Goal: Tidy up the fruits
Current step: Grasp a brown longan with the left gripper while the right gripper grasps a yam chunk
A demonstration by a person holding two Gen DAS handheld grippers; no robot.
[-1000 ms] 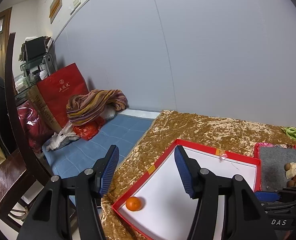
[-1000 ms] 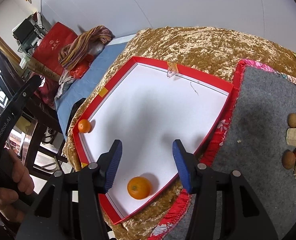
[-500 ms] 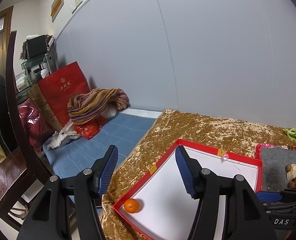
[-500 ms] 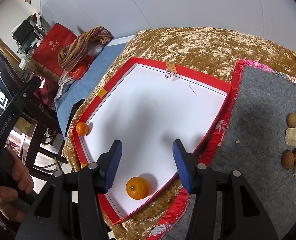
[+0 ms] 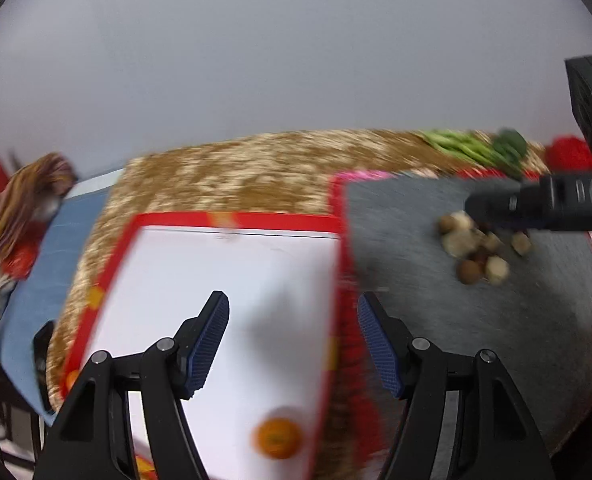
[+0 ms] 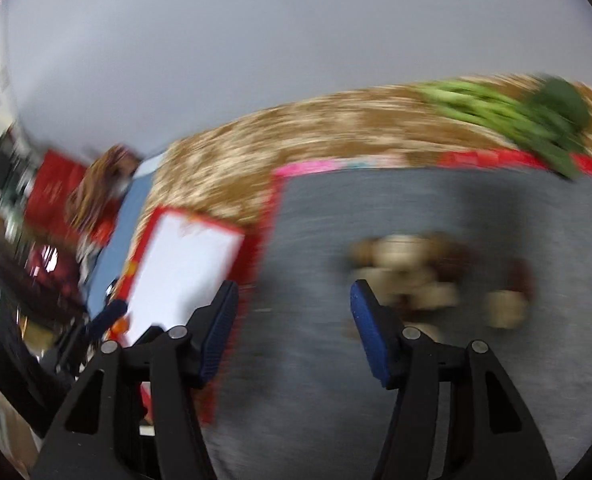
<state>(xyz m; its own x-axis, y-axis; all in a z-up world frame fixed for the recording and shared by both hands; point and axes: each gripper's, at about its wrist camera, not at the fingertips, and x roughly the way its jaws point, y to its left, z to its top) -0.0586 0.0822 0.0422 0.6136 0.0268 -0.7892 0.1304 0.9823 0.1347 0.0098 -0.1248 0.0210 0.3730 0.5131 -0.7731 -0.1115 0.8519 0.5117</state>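
Note:
Both views are motion-blurred. A red-rimmed white tray (image 5: 232, 216) lies on the gold cloth. One orange (image 5: 278, 438) sits near its front right corner, a second orange (image 5: 71, 378) at its left rim. My left gripper (image 5: 292, 304) is open and empty above the tray's right edge. My right gripper (image 6: 295, 292) is open and empty over the grey mat (image 6: 376, 208), just left of a pile of brown and pale pieces (image 6: 416, 276). That pile (image 5: 476, 244) also shows in the left wrist view, under the right gripper's black body (image 5: 556, 200).
Green vegetables (image 6: 516, 116) lie on the gold cloth (image 5: 236, 172) behind the mat. A blue mattress (image 5: 36, 264) with striped fabric (image 5: 20, 196) lies off the table's left edge. A grey wall stands behind.
Both views have swung right with heavy blur. The left gripper now hangs over the tray's right side, and the right gripper has left the tray for the grey mat. Both oranges lie where they were.

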